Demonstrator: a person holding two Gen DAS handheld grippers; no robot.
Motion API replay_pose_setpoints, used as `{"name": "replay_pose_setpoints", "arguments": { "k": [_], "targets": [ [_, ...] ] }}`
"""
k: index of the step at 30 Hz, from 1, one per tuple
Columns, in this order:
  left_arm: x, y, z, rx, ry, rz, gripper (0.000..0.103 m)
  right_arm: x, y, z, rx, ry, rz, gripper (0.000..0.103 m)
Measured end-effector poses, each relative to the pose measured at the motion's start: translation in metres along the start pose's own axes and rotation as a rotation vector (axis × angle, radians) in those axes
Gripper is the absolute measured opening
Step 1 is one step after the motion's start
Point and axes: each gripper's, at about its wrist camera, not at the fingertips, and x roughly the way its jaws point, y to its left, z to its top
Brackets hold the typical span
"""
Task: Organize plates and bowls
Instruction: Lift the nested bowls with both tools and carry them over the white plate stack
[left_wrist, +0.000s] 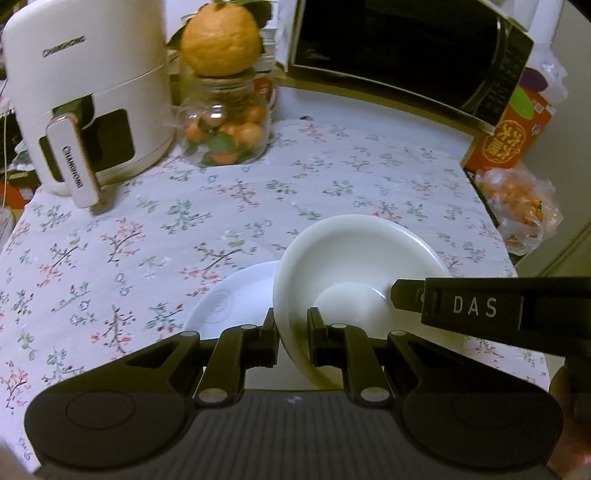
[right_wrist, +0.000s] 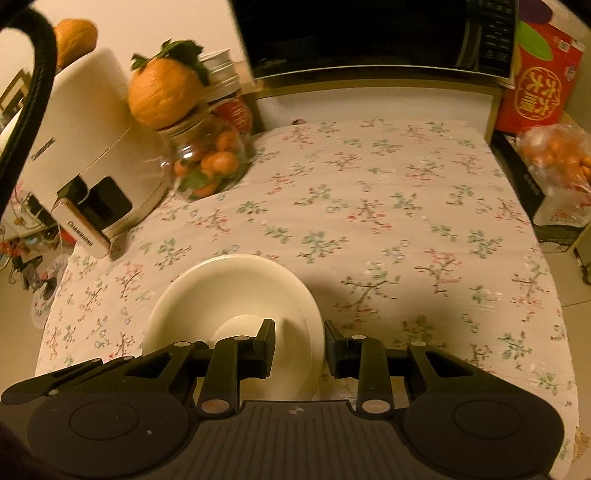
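A deep white glazed bowl (left_wrist: 354, 280) is held tilted above the floral-printed tablecloth (left_wrist: 184, 221), empty inside, with both tools on its rim. The left gripper (left_wrist: 292, 325) has its fingers clamped on the bowl's near-left wall, one pad outside and one inside. The right gripper (right_wrist: 299, 336) straddles the bowl's right edge in its own view, one finger inside and one outside; the bowl's wall fills the gap between them, so it appears clamped on the rim as well. In the left wrist view that right gripper comes in from the right as a black bar printed "DAS", its tip reaching into the bowl. Just behind and left of the bowl, a flat white plate (left_wrist: 236, 302) lies on the cloth, partly hidden by the bowl, with nothing on it. At the back left stands a white rounded air fryer (left_wrist: 85, 92) bearing the word "CHANGHONG" on its body and again on its handle. Beside it is a clear glass jar (left_wrist: 229, 125) filled with small oranges and green leaves, and a large orange citrus fruit (left_wrist: 221, 37) sits on its mouth. A black microwave oven (left_wrist: 406, 55) stands at the back. To its right is a red carton (left_wrist: 513, 136) with gold Chinese characters, and near it a clear plastic bag of small oranges (left_wrist: 517, 206).
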Motion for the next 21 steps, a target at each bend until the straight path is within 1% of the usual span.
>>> {"name": "replay_pose_setpoints", "arguments": {
  "k": [9,21],
  "targets": [
    [-0.001,0.019,-0.005,-0.024,0.019,0.021,0.014,0.009,0.023,-0.002,-0.042,0.017,0.018,0.028],
    [0.004,0.027,-0.014,-0.047,0.091,0.020,0.014,0.020,0.030,-0.014,-0.079,0.085,0.017,0.028]
  ]
}}
